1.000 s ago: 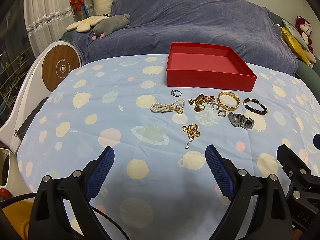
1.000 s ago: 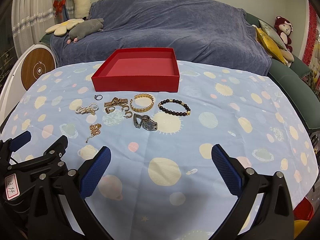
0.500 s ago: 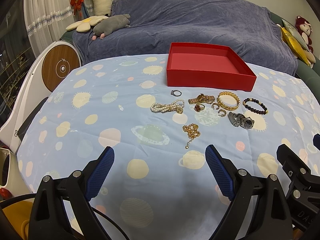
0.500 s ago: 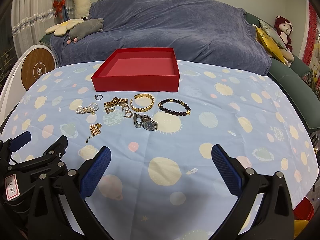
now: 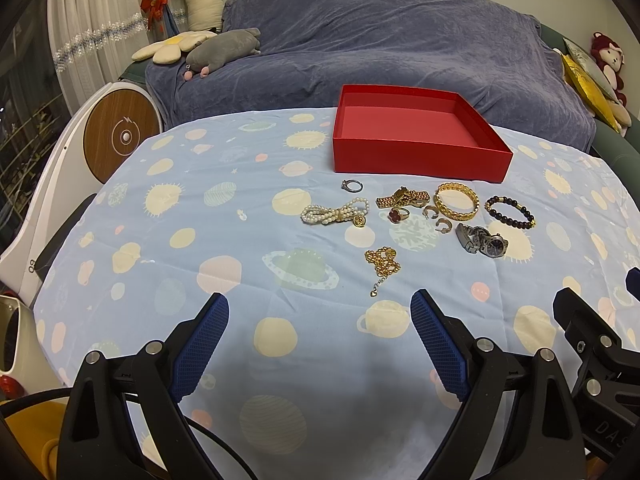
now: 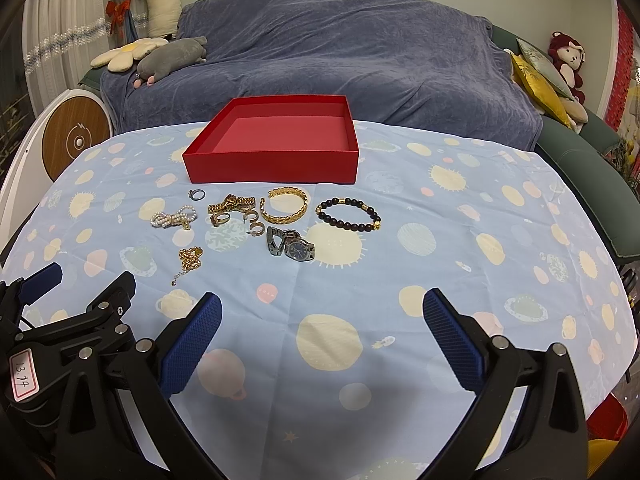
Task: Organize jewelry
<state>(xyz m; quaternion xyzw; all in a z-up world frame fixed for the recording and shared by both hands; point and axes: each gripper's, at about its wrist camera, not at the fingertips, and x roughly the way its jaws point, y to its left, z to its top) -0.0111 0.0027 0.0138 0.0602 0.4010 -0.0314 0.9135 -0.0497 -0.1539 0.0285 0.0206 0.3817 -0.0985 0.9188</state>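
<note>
**Kid:** On the table (image 5: 168, 216), what do you see?

**Helper:** A blue cloth with suns and planets. At 12 o'clock from the left gripper (image 5: 320, 312) sits a red box (image 5: 420, 160). It is open on top and has nothing in it.

**Kid:** Where is the jewelry?

**Helper:** Just in front of the box, all on the cloth. A small silver ring (image 5: 352, 186) is closest to the box. A pearl bracelet (image 5: 334, 213) lies near it. Then come a gold band (image 5: 403, 199), a red flower ring (image 5: 399, 215), a gold bangle (image 5: 456, 200) and a dark bead bracelet (image 5: 510, 211). A silver watch (image 5: 482, 240) is a bit nearer, and a gold chain (image 5: 382, 262) is nearest of all.

**Kid:** Are the grippers holding anything?

**Helper:** No. The left gripper's two blue fingers (image 5: 200, 344) are wide apart over the cloth. The right gripper (image 6: 320, 312) is spread wide too, with nothing between its fingers. From the right one, the watch (image 6: 292, 245) is at about 11 o'clock.

**Kid:** Did anything move since a second ago?

**Helper:** Nothing that I can see. Both grippers are in the same spot, the jewelry lies the same way, and the box is as bare as before.
</note>
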